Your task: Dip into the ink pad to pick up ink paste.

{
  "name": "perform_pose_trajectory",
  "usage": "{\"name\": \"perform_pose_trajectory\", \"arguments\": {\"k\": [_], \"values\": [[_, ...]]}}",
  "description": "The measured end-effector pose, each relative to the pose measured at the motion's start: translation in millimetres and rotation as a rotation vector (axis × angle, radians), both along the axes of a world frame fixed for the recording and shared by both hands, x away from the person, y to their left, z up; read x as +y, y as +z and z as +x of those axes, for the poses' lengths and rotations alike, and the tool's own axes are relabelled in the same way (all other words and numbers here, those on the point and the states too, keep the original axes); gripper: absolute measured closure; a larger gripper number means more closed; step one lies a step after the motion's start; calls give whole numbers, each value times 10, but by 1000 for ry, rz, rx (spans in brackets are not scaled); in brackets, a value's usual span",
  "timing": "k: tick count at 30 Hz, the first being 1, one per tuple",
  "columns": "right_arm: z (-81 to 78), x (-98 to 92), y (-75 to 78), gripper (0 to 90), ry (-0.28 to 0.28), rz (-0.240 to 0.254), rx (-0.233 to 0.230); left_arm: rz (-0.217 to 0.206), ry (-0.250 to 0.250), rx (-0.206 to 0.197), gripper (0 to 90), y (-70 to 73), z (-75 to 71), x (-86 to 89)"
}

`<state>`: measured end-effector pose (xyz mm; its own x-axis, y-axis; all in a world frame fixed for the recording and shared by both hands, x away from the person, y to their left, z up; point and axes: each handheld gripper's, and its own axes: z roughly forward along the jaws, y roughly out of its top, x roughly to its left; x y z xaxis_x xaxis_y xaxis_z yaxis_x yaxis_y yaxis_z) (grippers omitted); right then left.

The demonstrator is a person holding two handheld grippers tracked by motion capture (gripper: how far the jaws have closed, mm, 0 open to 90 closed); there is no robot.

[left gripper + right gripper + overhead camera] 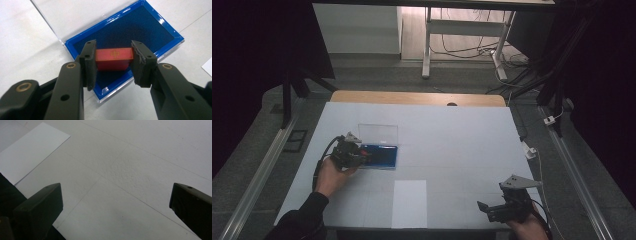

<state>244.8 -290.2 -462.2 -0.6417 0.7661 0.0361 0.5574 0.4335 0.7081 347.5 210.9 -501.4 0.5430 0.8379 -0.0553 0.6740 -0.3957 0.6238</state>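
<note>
A small red block [114, 59] with a gold mark on top sits between the jaws of my left gripper [114, 65], which is shut on it. It hangs over the near left corner of a blue-lined case [155, 27] whose clear lid [82, 15] lies open behind. In the high view my left gripper [357, 152] is at the left end of the blue case [382, 156], the lid [378, 133] standing behind it. My right gripper [484, 207] is at the table's front right; its jaws [116, 202] stand wide open over bare white surface.
A white sheet of paper [409, 202] lies at the front middle of the white table [462, 140], and shows as a sheet [32, 152] in the right gripper view. Desk legs and cables stand on the floor beyond the far edge.
</note>
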Motion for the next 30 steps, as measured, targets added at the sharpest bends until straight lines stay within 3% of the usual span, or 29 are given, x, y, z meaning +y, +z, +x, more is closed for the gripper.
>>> {"name": "perform_pose_trajectory", "arguments": {"k": [7, 9, 14, 16, 30], "values": [[2, -7, 1, 0, 2, 2, 1, 13, -16, 11, 585, 45, 26, 2], [0, -7, 2, 0, 2, 2, -1, 19, -10, -8, 584, 75, 19, 9], [0, -9, 3, 0, 2, 3, -1, -83, 15, -69, 583, 202, -29, 104], [-1, -8, 3, 0, 2, 3, -1, -105, 18, -75, 583, 228, -46, 131], [-3, -9, 3, 0, 2, 3, -3, -122, -20, -98, 582, 325, -152, 98]]}}
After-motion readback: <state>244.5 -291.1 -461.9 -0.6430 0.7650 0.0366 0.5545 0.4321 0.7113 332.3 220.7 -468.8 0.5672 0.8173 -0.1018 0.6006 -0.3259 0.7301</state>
